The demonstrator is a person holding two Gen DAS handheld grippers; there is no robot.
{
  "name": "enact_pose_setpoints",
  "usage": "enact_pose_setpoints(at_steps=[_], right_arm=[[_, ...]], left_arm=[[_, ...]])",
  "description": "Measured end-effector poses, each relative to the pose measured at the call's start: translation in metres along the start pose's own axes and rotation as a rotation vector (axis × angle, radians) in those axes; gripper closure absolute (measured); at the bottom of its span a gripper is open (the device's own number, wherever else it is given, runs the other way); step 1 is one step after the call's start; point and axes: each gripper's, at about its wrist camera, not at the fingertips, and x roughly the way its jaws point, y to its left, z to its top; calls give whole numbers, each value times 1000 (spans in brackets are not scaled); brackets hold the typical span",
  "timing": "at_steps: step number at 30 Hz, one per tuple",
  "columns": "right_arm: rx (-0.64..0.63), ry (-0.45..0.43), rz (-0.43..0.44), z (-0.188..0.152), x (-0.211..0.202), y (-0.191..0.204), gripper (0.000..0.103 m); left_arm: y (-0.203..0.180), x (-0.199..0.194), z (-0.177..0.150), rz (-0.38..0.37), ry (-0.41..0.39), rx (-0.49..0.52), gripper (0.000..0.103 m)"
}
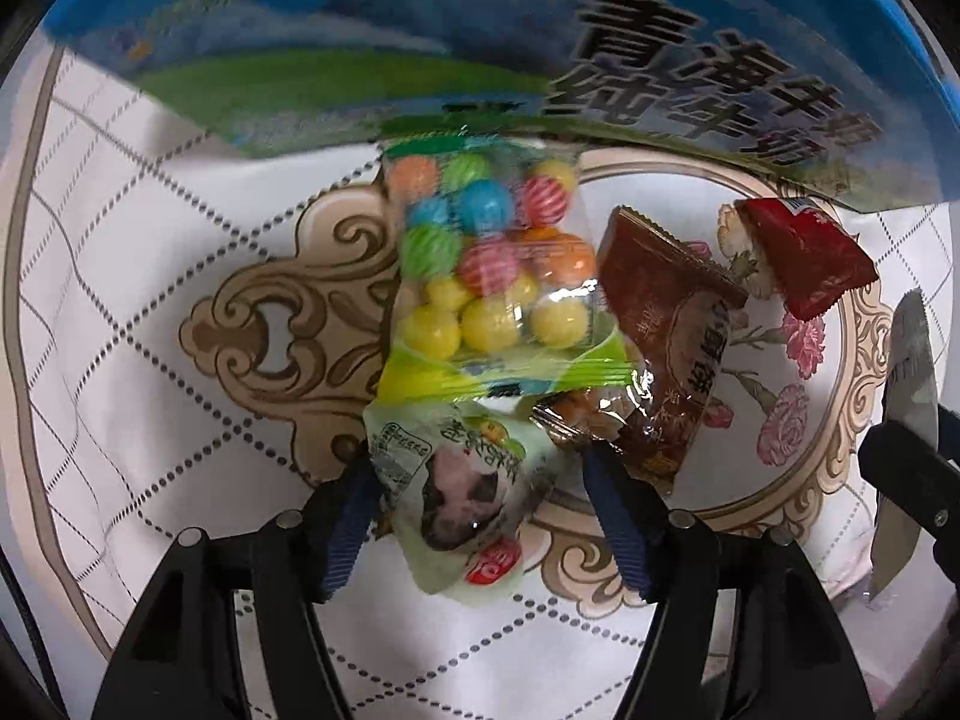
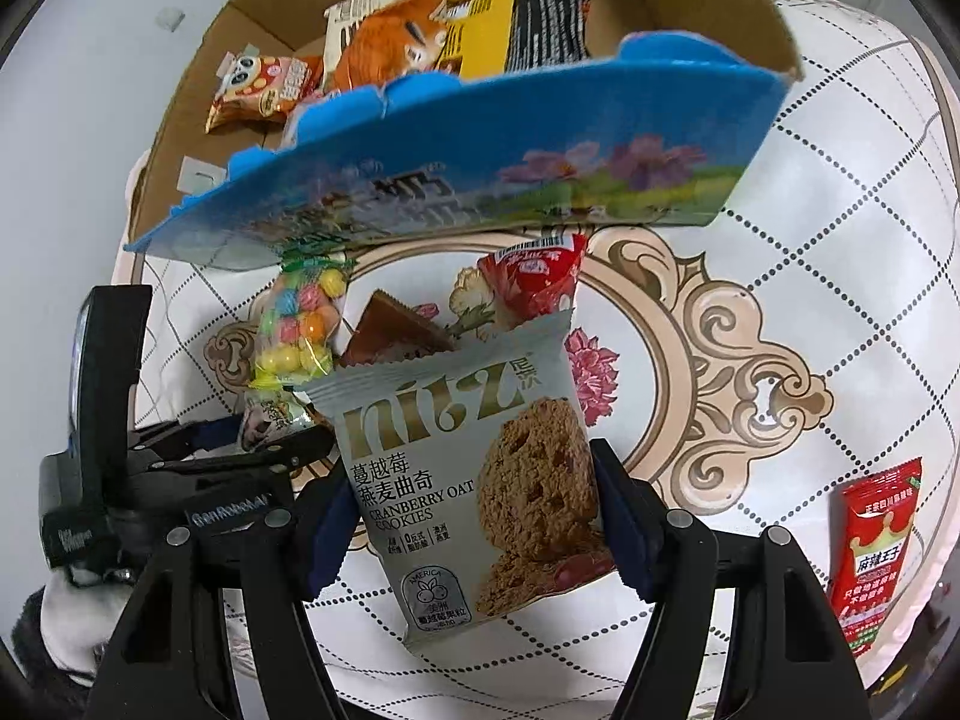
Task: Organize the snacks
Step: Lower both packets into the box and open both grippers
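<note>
My left gripper (image 1: 480, 468) is shut on a pale green snack packet (image 1: 462, 492) just above the tablecloth. Beyond it lie a clear bag of coloured candy balls (image 1: 492, 264), a brown packet (image 1: 666, 330) and a red packet (image 1: 804, 258), all in front of the blue cardboard box (image 1: 420, 48). My right gripper (image 2: 474, 480) is shut on a grey cranberry oat cookie packet (image 2: 474, 480), held up before the box (image 2: 480, 180). The left gripper (image 2: 180, 468) shows at the left of the right wrist view. The box holds several snack packets (image 2: 384, 42).
A red spicy-snack packet (image 2: 876, 546) lies at the right on the patterned white tablecloth (image 2: 780, 240). The candy bag (image 2: 300, 324), brown packet (image 2: 390, 330) and red packet (image 2: 534, 282) sit between my grippers and the box.
</note>
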Motion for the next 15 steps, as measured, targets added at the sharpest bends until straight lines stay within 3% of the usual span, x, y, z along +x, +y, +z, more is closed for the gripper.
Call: enact_pose_setpoints(at_steps=[7, 12, 15], right_arm=[[-22, -24, -17, -1, -6, 1, 30], [-42, -70, 10, -8, -32, 6, 30], [-43, -116, 49, -11, -59, 9, 30]], left_arm=[[-2, -18, -20, 2, -83, -21, 51], [-7, -48, -51, -66, -141, -45, 51], [-13, -87, -63, -137, -208, -63, 51]])
